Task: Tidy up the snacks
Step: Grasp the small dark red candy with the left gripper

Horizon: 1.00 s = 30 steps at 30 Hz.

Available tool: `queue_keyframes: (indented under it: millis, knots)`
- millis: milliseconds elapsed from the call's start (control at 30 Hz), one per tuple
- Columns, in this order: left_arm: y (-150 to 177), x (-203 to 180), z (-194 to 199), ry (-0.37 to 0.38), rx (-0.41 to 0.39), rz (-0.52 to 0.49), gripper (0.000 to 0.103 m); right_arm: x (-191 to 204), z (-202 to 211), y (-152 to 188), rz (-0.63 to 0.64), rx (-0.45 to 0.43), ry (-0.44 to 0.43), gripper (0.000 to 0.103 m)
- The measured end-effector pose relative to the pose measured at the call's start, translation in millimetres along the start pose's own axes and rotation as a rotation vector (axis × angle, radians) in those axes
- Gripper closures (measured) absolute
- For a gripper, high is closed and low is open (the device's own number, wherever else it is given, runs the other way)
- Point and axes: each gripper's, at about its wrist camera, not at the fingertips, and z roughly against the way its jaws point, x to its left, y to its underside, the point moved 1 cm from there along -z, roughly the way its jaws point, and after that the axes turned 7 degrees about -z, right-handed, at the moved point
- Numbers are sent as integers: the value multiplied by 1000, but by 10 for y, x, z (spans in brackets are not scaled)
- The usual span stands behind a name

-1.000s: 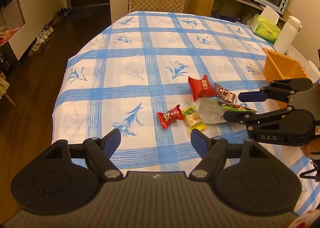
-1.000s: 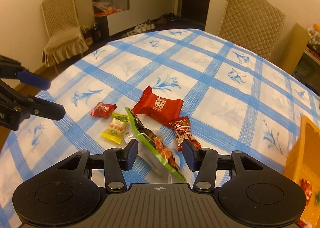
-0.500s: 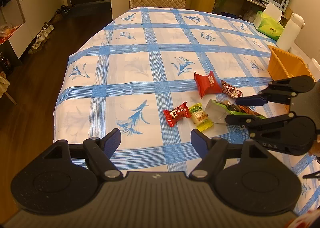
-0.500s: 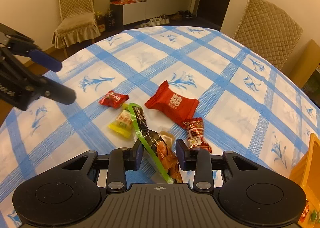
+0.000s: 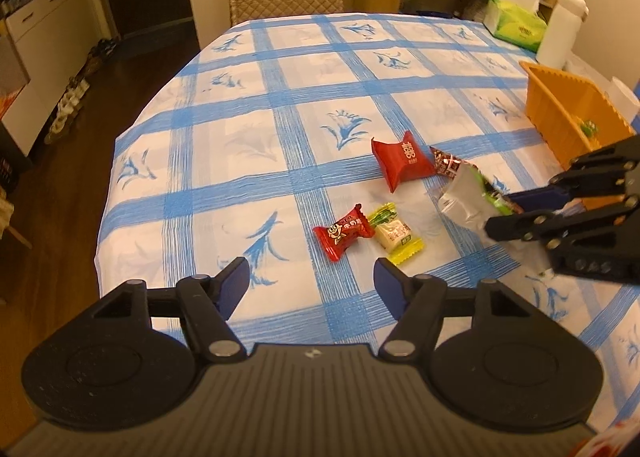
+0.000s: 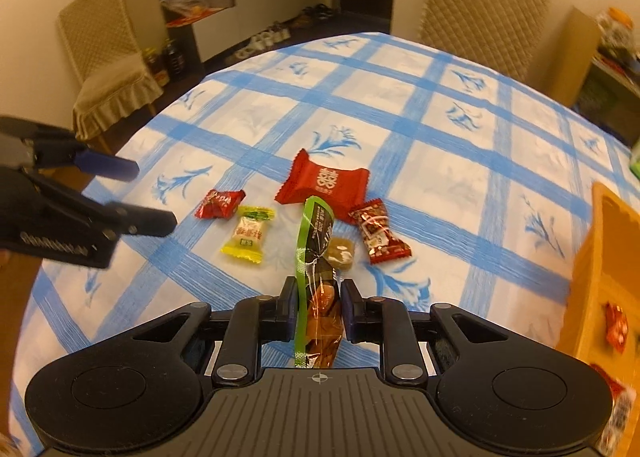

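Checked tablecloth | green-edged snack packet lower end hidden between right gripper jaws

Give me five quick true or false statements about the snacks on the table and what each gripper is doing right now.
1. The right gripper is shut on the green-edged snack bag. True.
2. The left gripper holds the small red candy. False: it is open and empty, and the candy lies on the tablecloth ahead of it.
3. The yellow candy lies right beside the small red candy. True.
4. The orange basket has nothing in it. False: the right wrist view shows wrapped snacks inside it.
5. The big red packet is inside the basket. False: it lies on the tablecloth, near the dark red patterned candy.
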Motion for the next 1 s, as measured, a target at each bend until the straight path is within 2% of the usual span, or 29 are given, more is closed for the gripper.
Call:
queue_keyframes:
  millis: [333,733,967,1000]
  knots:
    - [-99,-82,-251,-6,19,-119,48,-75,130,-57,-137,1,-19,81]
    - [-260,-184,-467,2,27,-182,63,-197,201,1,-205,-6,-22,80]
    - [-277,-201,-478,29,38,-160,89,-257,230,26,-224,-8,-22,81]
    - [-274,-202,-478,29,40,-154,89,-261,231,28,-224,-8,-22,81]
